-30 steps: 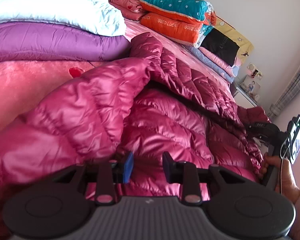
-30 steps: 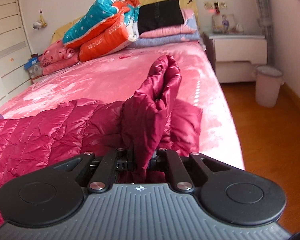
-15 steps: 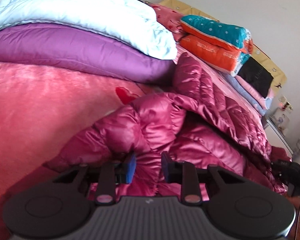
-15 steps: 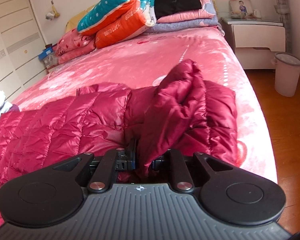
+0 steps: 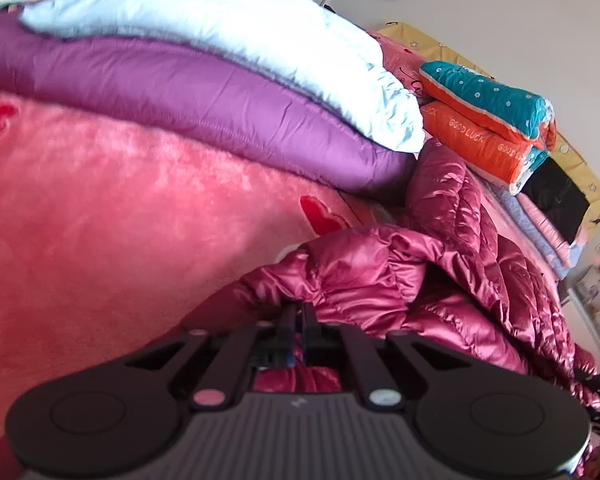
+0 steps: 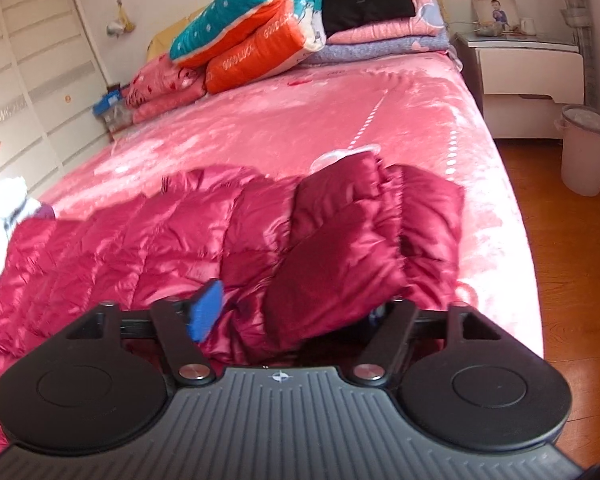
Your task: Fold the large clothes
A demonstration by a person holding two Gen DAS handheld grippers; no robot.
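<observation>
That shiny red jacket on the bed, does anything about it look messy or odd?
Yes. The jacket lies rumpled, one sleeve flopped loosely across it between the open right gripper, not yet a tidy fold.

I see a glossy magenta quilted jacket [image 6: 148, 248] on a pink plush bedspread [image 6: 284, 128] with red heart shapes. A purple duvet [image 5: 188, 92] lies under a pale blue-white one [image 5: 220, 20]. The folded quilt [image 6: 256, 28] is teal with white dots and orange with white lettering. My gripper pads [image 6: 206, 312] are blue.
</observation>
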